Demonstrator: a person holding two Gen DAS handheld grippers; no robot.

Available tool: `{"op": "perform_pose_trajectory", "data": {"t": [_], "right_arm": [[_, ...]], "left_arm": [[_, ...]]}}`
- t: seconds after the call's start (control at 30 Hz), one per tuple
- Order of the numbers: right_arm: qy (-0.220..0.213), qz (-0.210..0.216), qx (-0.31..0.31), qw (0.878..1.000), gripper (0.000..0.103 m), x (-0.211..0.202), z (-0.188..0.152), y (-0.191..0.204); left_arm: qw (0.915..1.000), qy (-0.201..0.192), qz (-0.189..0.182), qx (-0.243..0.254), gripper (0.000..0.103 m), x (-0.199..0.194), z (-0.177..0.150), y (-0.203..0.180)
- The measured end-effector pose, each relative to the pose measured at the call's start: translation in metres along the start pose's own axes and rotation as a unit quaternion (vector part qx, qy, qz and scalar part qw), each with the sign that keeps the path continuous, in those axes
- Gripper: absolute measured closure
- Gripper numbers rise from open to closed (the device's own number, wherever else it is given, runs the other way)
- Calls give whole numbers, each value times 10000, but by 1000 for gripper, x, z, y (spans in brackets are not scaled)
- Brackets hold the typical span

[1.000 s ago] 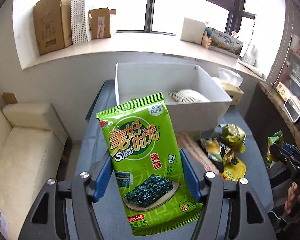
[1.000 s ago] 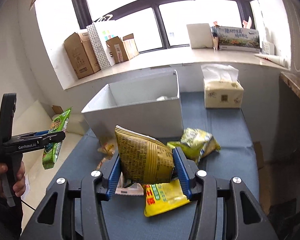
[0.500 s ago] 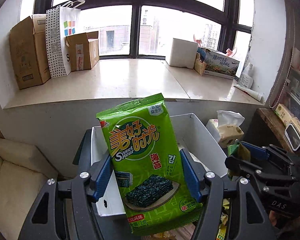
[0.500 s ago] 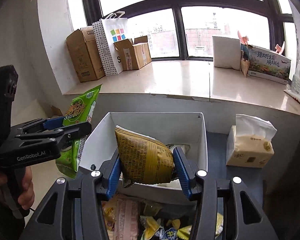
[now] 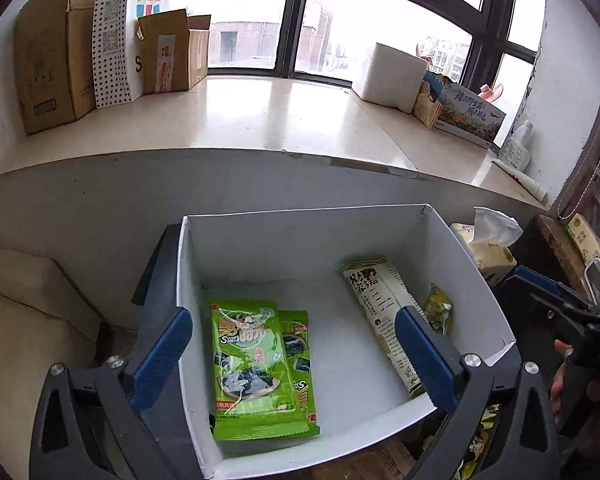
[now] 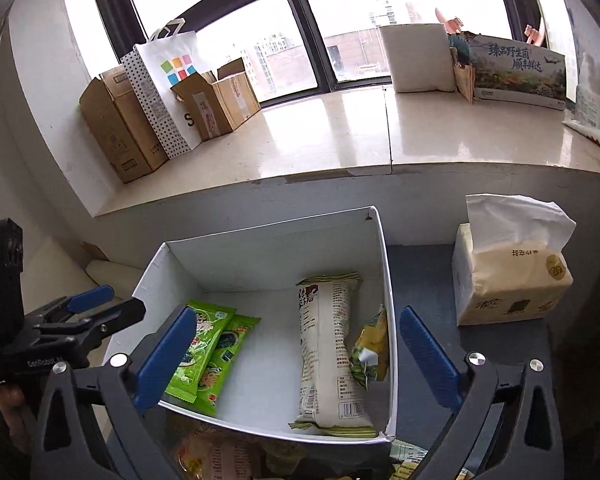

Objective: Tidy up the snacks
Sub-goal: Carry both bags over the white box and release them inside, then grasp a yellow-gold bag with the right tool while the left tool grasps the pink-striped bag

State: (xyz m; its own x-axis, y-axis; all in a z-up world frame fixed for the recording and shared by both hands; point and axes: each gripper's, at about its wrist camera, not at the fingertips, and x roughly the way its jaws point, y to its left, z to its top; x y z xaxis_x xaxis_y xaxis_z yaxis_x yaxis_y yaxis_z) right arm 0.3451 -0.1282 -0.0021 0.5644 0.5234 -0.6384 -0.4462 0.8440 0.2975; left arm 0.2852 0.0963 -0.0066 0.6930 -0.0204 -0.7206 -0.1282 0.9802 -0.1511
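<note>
Both grippers, left [image 5: 292, 356] and right [image 6: 296, 356], spread wide, empty, lower frame. Blue tabletop [image 6: 424, 280] below pale windowsill [image 6: 340, 136]. White box [image 5: 300, 236], frame centre, holds two glossy green seaweed packs [image 5: 252, 364] lying flat, overlapped, at its left.

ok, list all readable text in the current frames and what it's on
"Sweet Hour": green seaweed packet in the white box.
"GenRobot.AI": left tongs body.
"DAS": right tongs body.
"臻品野生菌 顺丰鲜达": printed carton on the windowsill.
"S": dotted paper bag.
Cream snack packet, tissue pack: too blurred.
</note>
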Motion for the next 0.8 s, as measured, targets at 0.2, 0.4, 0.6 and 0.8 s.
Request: {"op": "perform_pose_trajectory", "data": {"t": [0.2,0.4,0.6,0.8], "right_arm": [[-316,46,118,9994,0,-18,0,-2],[-521,288,45,9982,0,-59,-17,3],[-855,304,-169,9957,0,-117,-64,12],[-768,283,-169,9965,0,-147,-130,7]], "left_arm": [[9998,-95,-6,202,0,-18,-8,-9],[9982,-199,-14,564,0,-53,-28,-24],[9948,-446,201,890,0,-94,-74,-45],[9969,-335,-293,644,0,-120,-124,-50]]}}
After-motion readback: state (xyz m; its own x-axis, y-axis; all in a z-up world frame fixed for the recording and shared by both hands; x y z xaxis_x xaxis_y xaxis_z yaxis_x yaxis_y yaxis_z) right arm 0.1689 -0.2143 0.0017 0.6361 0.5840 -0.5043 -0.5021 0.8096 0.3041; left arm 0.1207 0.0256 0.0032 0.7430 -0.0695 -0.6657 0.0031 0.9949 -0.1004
